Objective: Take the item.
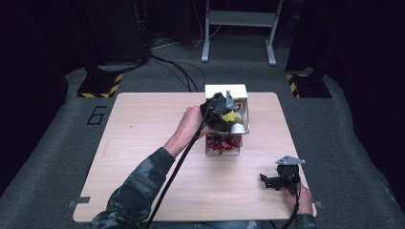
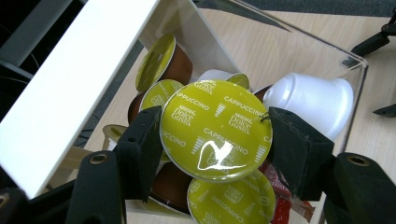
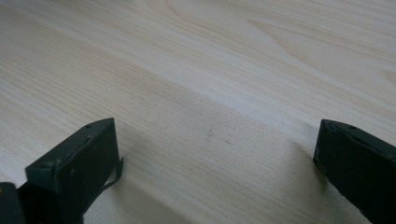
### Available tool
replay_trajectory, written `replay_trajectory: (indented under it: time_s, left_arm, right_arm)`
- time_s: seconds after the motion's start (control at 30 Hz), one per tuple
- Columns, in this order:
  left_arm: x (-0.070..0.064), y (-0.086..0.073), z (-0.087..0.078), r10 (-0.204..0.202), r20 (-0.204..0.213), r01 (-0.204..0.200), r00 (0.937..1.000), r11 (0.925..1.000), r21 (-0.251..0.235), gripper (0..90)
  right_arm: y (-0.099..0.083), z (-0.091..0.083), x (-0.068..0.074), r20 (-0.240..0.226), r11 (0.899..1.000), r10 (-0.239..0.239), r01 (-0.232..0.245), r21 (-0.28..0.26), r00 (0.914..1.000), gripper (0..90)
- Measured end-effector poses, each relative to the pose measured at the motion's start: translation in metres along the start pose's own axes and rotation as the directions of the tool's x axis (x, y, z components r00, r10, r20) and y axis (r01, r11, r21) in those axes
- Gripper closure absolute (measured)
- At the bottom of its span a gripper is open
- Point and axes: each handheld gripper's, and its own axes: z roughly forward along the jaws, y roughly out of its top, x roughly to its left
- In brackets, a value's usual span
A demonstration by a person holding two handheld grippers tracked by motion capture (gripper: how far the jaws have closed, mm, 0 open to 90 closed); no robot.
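Wooden table [image 1: 143, 157] carries one clear box [image 1: 241, 102] at its far middle. Your left gripper [image 2: 212, 140] is clenched on one yellow-lidded capsule [image 2: 212, 135] inside that box. Left gripper view counts five yellow-lidded capsules plus one white capsule [image 2: 310, 102]; high view adds red packets [image 1: 223, 142]. Your right gripper [image 3: 215, 158] hovers over bare wood, jaws spread.

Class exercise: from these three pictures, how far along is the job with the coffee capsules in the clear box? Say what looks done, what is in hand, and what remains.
Done: nothing shows as moved out yet; the table around the box bears no capsules. In hand: the left gripper has its jaws on either side of a green-lidded Cappuccino capsule, touching its rim, inside the box. The right gripper is open above bare wood. Left: lifting that capsule, plus the other green capsules and the white capsule.
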Motion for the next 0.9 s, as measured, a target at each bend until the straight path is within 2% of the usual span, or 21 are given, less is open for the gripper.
replay_trajectory:
  time_s: [0.5,0.9]
  left_arm:
    - [-0.004,-0.001,-0.023,0.006,-0.007,-0.006,1.0,0.9983,-0.058,37.9]
    - [-0.004,-0.012,-0.04,-0.007,-0.016,0.006,0.9998,0.995,-0.099,37.9]
  right_arm:
    - [0.0,0.0,0.0,0.0,1.0,0.0,0.0,0.0,1.0,0.0]
    - [0.0,0.0,0.0,0.002,1.0,0.001,-0.001,-0.001,1.0,0.0]
